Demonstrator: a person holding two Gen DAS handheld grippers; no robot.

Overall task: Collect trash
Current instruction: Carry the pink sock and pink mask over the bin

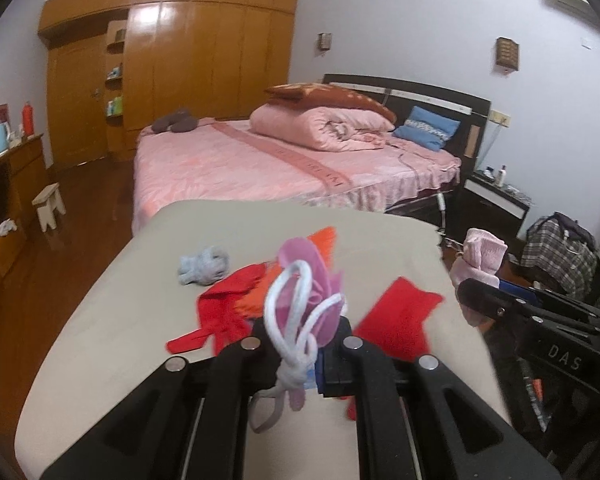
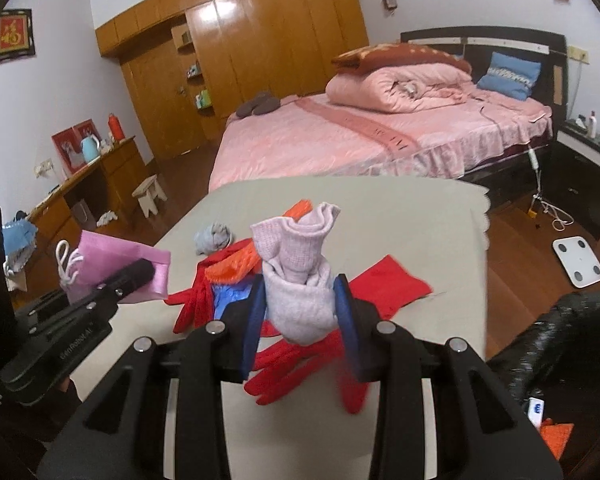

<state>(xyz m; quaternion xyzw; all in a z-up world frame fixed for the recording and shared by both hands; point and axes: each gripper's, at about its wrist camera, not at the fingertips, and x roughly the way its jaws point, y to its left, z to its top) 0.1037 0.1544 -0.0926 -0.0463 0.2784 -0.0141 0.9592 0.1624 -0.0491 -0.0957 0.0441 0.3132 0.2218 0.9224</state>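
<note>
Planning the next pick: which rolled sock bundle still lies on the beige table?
The small grey-blue sock bundle, lying beside the red cloth; the pale pink sock roll is up between the right gripper's pads.

Worktop (image 2: 420,216), as we find it: far half and right strip bare, open to a claw. Middle crowded: grey sock ball (image 2: 214,238), red gloves (image 2: 204,292), orange scrap (image 2: 236,266), red cloth (image 2: 392,284) lying close together. Beyond the far edge, the bed (image 2: 320,140) closes the way.

Dim indoor light, wardrobe (image 1: 188,60) glare, fisheye-bent blurry edges.
</note>
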